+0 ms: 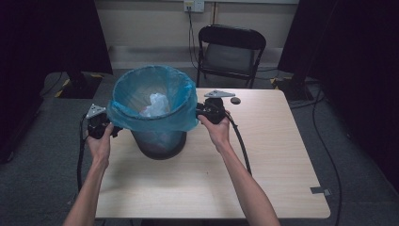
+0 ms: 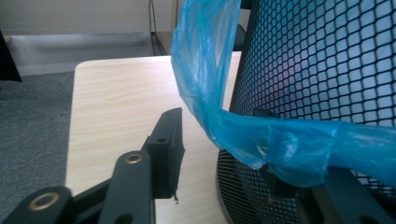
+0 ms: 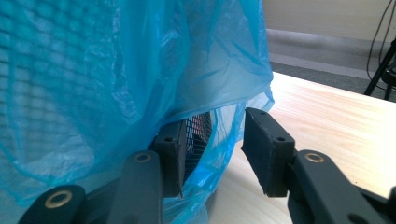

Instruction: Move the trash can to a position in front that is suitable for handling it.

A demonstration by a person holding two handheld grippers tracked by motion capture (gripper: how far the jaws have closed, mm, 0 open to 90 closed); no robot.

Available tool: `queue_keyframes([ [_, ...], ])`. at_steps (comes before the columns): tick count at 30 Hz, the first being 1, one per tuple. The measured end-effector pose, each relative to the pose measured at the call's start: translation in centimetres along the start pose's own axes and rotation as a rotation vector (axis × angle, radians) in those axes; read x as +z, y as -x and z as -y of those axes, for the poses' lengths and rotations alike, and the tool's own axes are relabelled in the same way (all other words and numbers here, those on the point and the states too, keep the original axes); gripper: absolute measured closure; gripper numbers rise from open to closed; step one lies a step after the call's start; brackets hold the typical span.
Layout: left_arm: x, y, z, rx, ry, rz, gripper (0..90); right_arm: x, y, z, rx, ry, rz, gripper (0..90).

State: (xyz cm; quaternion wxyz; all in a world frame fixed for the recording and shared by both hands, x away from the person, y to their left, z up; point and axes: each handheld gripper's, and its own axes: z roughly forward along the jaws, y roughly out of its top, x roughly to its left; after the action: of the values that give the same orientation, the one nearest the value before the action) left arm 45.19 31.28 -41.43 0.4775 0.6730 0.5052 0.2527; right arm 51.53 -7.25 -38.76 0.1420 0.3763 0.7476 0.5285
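A black mesh bin (image 1: pixel 159 141) stands on the wooden table (image 1: pixel 263 155), lined with a blue plastic bag (image 1: pixel 153 101) folded over its rim. White crumpled rubbish (image 1: pixel 157 104) lies inside. My left gripper (image 1: pixel 114 128) is at the bin's left side and my right gripper (image 1: pixel 200 112) at its right, both at the bag's hanging hem. In the left gripper view the gripper (image 2: pixel 219 122) stands open: the hem (image 2: pixel 289 144) drapes over the jaw against the mesh, and the other jaw is clear of it. In the right gripper view the gripper (image 3: pixel 212 128) is open astride the bag's edge (image 3: pixel 224 140), its pads not pressing.
A small dark round object (image 1: pixel 235 100) lies on the table behind the right gripper. A black folding chair (image 1: pixel 230 47) stands beyond the far edge. Cables trail from both grippers toward the table's front. Dark curtains hang at both sides.
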Motion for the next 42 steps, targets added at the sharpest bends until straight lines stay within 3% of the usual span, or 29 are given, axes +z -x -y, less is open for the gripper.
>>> queue_keyframes([
  [6,-1.0,0.8,0.6,-0.024,0.002,0.056,55.3,-1.3,-0.1,0.9,0.002,0.014,-0.017,60.0],
  [8,-1.4,1.2,0.8,-0.008,-0.009,0.053,55.4,-1.8,-0.2,1.2,0.008,0.022,-0.027,59.9],
  [15,-2.7,2.7,1.6,-0.007,-0.007,0.09,57.1,-3.7,-0.5,2.3,0.009,0.03,-0.047,60.5],
  [21,-4.0,4.1,2.2,0.029,-0.011,0.115,57.0,-5.4,-0.8,2.9,-0.018,0.013,-0.053,60.3],
  [29,-5.6,6.0,3.1,0.048,-0.026,0.156,56.8,-7.9,-1.0,4.1,-0.034,0.018,-0.067,59.5],
  [35,-6.8,8.0,3.8,0.081,-0.039,0.152,56.9,-9.2,-1.1,4.8,-0.033,0.025,-0.073,59.7],
  [42,-7.4,9.9,4.5,0.063,-0.052,0.198,53.5,-11.1,-0.5,6.0,-0.007,0.051,-0.084,59.7],
])
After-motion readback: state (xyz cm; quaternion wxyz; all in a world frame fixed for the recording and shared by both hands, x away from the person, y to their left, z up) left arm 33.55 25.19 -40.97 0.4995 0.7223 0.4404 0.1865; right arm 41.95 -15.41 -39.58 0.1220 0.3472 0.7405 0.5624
